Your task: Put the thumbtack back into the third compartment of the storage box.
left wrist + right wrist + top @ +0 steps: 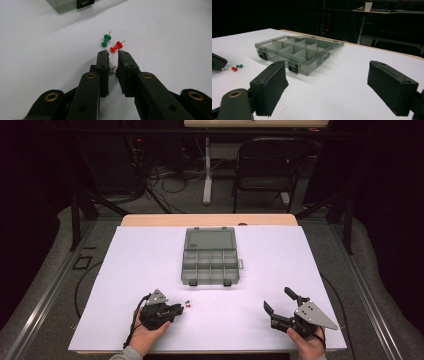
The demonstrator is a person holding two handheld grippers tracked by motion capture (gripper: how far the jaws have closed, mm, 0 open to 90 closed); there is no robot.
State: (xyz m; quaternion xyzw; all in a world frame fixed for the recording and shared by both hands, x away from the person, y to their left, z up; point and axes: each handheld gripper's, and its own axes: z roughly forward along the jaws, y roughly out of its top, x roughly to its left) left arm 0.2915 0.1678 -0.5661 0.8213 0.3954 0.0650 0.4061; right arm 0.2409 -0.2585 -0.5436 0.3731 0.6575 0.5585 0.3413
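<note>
The left gripper (113, 55) has its jaws nipped on a white pushpin (112, 67), low on the surface (280, 245), beside the green pushpin (106, 40) and red pushpin (116, 46); the open organizer box (210, 256) likely awaits them; the right gripper (278, 300) idles, jaws spread

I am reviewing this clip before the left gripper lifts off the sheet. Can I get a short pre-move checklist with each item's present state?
1. White pushpin sits between the left gripper pads: ok, jaws nearly together around it.
2. Grip on it is firm: cannot tell; a slim gap shows and contact on both pads is unclear.
3. Green pushpin and red pushpin lie clear of the jaws: ok, both just ahead of the tips, red one close.
4. Organizer box is ready to receive: ok, lid open, compartments look empty.
5. Right gripper is out of the way: ok, open and holding nothing, off to the box's right.
</note>
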